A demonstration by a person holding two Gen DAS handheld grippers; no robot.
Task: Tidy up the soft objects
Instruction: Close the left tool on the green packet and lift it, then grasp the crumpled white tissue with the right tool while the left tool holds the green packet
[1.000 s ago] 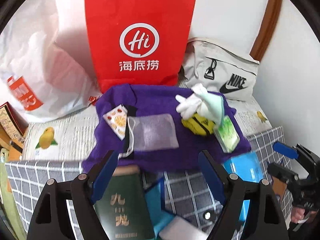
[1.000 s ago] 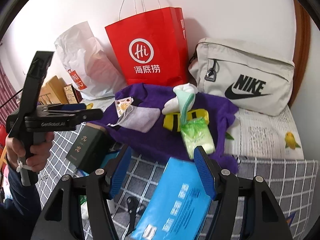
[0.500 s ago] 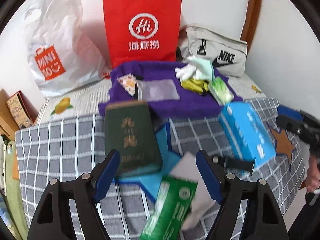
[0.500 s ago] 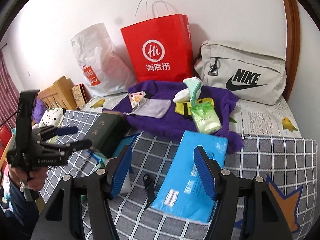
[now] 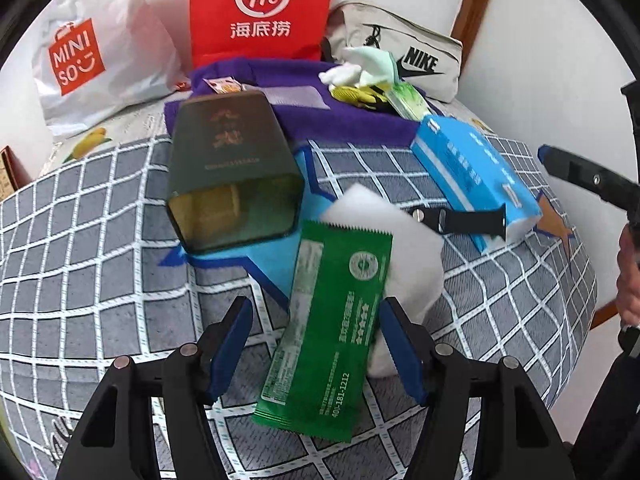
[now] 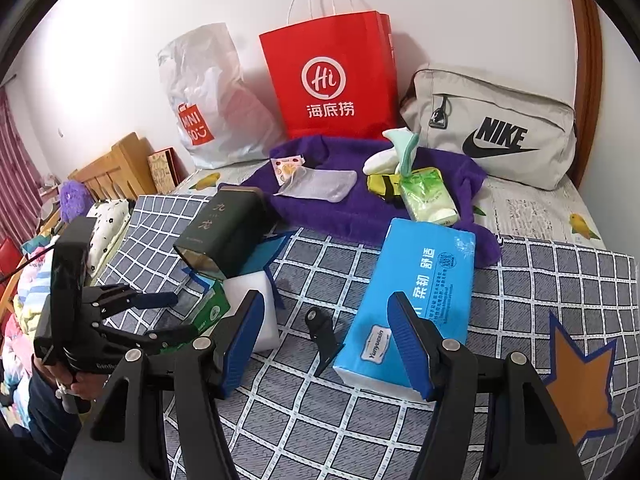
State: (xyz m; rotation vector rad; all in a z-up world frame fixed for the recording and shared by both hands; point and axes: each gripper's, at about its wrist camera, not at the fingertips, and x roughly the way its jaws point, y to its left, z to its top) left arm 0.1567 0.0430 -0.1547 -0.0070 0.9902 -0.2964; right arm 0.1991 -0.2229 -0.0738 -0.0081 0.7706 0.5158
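Reach-in stage I'd say: left tongs (image 5: 316,350) spread wide around the green wet-wipe packet (image 5: 325,332), right tongs (image 6: 326,340) apart and empty above the blue tissue pack (image 6: 412,292), so next up is squeezing gently.

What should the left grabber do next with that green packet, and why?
Probably ease down and close on the green packet. The left gripper is open with the packet lying between its fingers, half on the white sponge, not yet gripped.

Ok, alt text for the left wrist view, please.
The open left gripper hangs over a green packet lying on a white sponge block on a grey checked bedspread. Behind lie a dark green tin, a blue tissue pack and a purple cloth.
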